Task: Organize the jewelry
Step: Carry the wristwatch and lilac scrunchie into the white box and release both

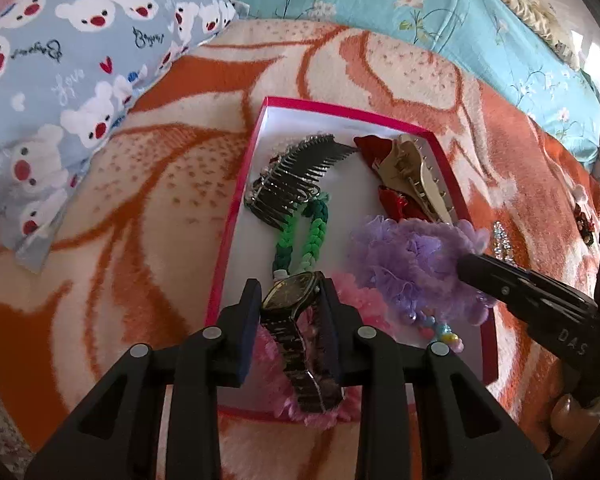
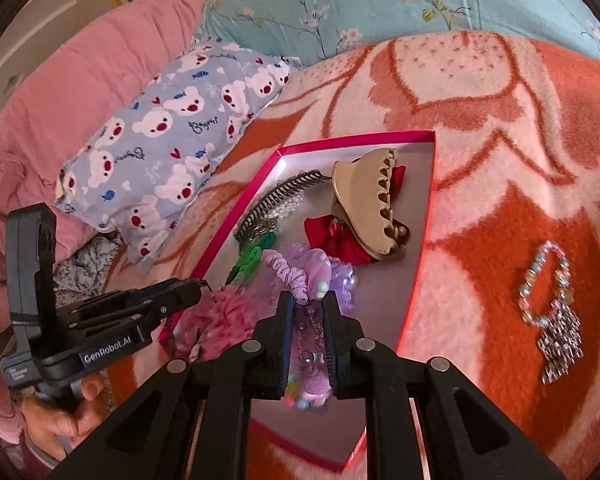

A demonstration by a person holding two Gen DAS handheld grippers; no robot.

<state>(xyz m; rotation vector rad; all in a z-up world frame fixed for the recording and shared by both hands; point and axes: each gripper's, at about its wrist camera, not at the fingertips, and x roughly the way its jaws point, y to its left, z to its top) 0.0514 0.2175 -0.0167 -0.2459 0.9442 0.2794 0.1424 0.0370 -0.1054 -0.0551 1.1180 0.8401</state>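
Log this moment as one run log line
left gripper: shut on watch | right gripper: shut on purple scrunchie | both over pink box

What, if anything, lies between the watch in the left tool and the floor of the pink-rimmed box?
The watch, clamped in the left tool, hangs over the pink fluffy scrunchie, so that would be under it. The box floor shows bare white only farther ahead, near the black hair comb.

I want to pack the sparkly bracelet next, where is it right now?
The sparkly rhinestone bracelet lies on the orange and cream blanket, outside the pink-rimmed box, off its right side in the right wrist view; neither gripper touches it.
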